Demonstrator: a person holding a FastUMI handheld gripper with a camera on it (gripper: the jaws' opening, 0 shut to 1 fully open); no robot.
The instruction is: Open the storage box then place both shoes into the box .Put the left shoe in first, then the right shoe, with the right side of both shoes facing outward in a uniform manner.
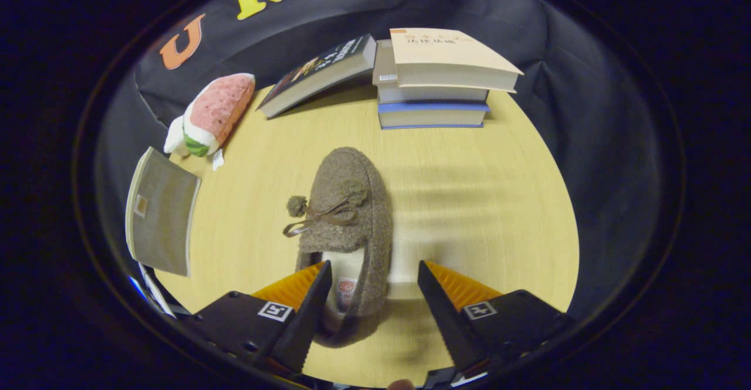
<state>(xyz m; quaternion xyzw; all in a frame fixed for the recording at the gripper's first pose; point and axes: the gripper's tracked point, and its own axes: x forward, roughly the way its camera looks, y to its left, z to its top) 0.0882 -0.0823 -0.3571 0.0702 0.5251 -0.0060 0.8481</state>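
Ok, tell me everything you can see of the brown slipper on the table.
The brown slipper looks like fuzzy wool, with a thin bow and pompoms across its top and a pale lining showing at the opening. It lies sole-down on the wooden table, toe towards the books, heel between the open gripper. Its heel sits close to one finger; whether they touch is unclear.

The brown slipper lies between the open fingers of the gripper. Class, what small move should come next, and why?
Probably ease the gripper slightly toward the slipper's side and close. The fingers are open, and the brown slipper has its heel between them but lies nearer one finger, with bare table in front of the other. Centring the heel wall first should give both fingers contact.
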